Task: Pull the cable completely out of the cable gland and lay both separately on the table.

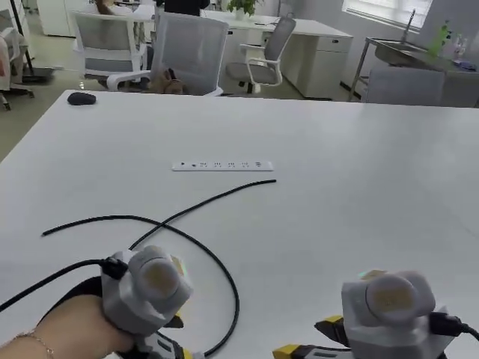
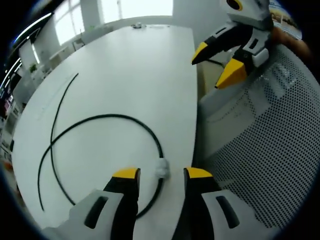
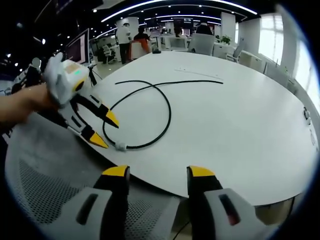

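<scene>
1. My left tool (image 2: 162, 175) is open, its jaws spread and nothing clamped between them.
2. The gland (image 2: 161, 169), a small pale piece, lies on the table (image 1: 337, 187) right between the left tool's tips, close to the near edge. I cannot tell whether either tip touches it.
3. The cable (image 2: 100, 117) runs through the gland and curls away ahead of the left tool in one big loop, crossing itself once.
4. My right tool (image 3: 158, 172) is open too and empty. It sits off the table's edge, well apart from the gland, with the loop ahead and to its left.
</scene>
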{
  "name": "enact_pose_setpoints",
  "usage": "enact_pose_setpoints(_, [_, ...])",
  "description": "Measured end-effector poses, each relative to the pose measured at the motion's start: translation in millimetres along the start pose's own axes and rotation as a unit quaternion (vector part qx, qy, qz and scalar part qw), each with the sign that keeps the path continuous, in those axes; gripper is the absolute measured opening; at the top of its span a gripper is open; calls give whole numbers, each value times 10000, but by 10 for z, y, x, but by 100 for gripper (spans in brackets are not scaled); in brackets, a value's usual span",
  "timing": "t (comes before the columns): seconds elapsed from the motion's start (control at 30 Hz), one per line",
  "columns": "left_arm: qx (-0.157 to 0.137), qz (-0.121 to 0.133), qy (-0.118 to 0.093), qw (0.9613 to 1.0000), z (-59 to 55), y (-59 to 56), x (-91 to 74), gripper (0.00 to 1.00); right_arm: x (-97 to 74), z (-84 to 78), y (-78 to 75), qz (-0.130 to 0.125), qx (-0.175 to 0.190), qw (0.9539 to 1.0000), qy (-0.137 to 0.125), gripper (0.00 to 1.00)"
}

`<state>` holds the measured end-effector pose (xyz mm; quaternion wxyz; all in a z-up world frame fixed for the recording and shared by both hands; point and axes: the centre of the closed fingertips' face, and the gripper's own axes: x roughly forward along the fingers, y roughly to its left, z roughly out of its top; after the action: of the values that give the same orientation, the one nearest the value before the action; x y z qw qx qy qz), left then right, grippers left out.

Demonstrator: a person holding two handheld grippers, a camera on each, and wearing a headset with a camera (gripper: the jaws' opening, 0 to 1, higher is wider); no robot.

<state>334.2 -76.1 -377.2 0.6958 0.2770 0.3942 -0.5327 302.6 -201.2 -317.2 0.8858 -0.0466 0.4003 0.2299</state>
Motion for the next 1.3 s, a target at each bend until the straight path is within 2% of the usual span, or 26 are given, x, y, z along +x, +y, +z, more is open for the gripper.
enact_pose_setpoints(0.1, [-35, 4, 44, 10000, -43, 29, 87, 36, 4, -7, 3, 8, -5, 10000, 20, 48])
enact_pose_setpoints(0.27, [-16, -65, 88, 9999, -68, -26, 210, 33, 7, -18, 4, 19, 4, 10000, 50, 48])
enact_pose_setpoints(0.3, [-58, -158, 160, 9997, -98, -61, 232, 33, 8, -22, 5, 23, 5, 10000, 55, 48])
enact_pose_setpoints(0.4, [148, -216, 443, 9987, -209, -94, 315, 29, 8, -28, 8, 27, 3, 10000, 70, 48])
enact_pose_setpoints(0.47, [127, -224, 431, 9987, -216, -97, 341, 26, 9, -32, 8, 29, 1, 10000, 79, 47])
enact_pose_setpoints(0.53, [124, -33, 330, 9994, -175, -20, 335, 19, 9, -35, 6, 27, 1, 10000, 84, 47])
enact_pose_setpoints(0.6, [-52, 42, 369, 9993, -180, 22, 337, 18, 7, -35, 6, 28, 2, 10000, 83, 47])
enact_pose_setpoints(0.77, [95, 70, 309, 9995, -170, 10, 327, 18, 7, -39, 6, 23, -7, 10000, 94, 47])
enact_pose_setpoints(0.9, [140, 84, 364, 9992, -178, 2, 260, 18, 2, -48, 14, 36, -5, 9999, 104, 47])
enact_pose_setpoints(1.07, [139, 171, 417, 9989, -141, 40, 36, 18, 2, -58, 17, 49, -23, 9999, 150, 47])
enact_pose_setpoints(1.17, [128, 240, 338, 9991, -78, 49, -113, 18, 8, -82, 38, 107, -69, 9996, 252, 47])
enact_pose_setpoints(1.23, [111, 300, 217, 9993, -21, 46, -233, 18, 7, -73, 53, 147, -97, 9996, 234, 47])
enact_pose_setpoints(1.3, [106, 339, 123, 9993, 15, 21, -349, 18, 8, -106, 93, 262, -129, 9990, 342, 48])
